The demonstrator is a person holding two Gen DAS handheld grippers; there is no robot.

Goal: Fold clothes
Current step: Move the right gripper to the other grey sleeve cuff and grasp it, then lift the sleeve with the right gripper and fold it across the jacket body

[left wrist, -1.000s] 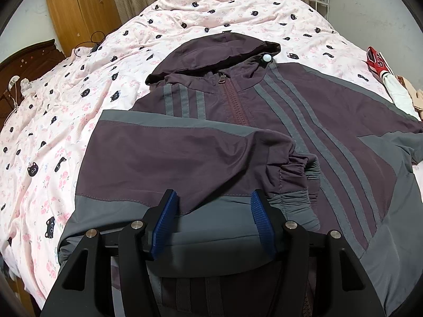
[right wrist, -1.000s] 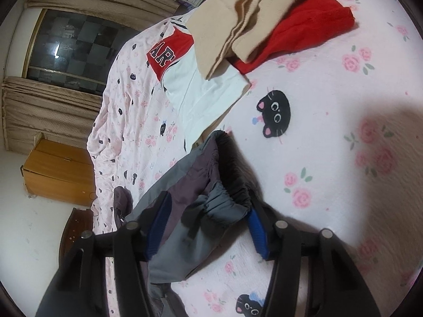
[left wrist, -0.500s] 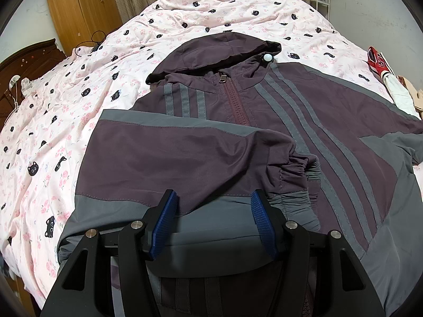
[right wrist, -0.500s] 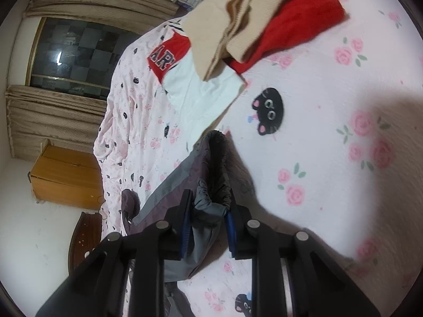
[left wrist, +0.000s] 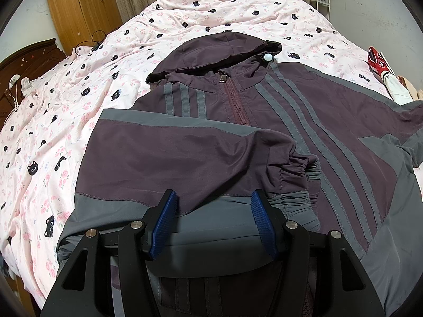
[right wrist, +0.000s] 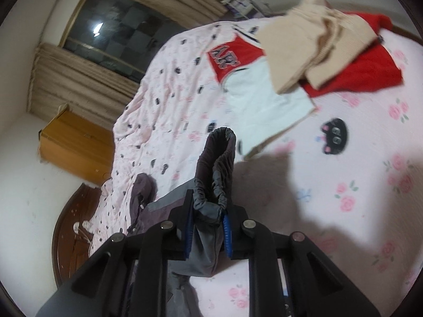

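A plum and grey hooded jacket point(left wrist: 264, 121) lies face up on the bed, zipped, hood point(left wrist: 219, 50) at the far end. One sleeve point(left wrist: 185, 158) is folded across its chest. My left gripper point(left wrist: 214, 194) hangs open just above that sleeve's grey hem, its blue pads apart and pressing nothing. In the right wrist view the other sleeve's gathered cuff point(right wrist: 219, 153) sticks up out of my right gripper point(right wrist: 208, 211). That gripper's jaws are closing, with the pads pinching the cuff fabric, and the sleeve is lifted off the bedspread.
The pink cat-print bedspread point(left wrist: 66, 132) covers the whole bed. A stack of clothes lies past the cuff: a beige knit point(right wrist: 317, 34), a red garment point(right wrist: 364, 71) and a red-and-white shirt point(right wrist: 259, 92). A wooden wardrobe point(left wrist: 79, 13) and dark headboard point(left wrist: 31, 58) stand beside the bed.
My right gripper has closed on the sleeve cuff, rolled and lifted it off the bedspread. The left gripper and the folded sleeve have stayed still.
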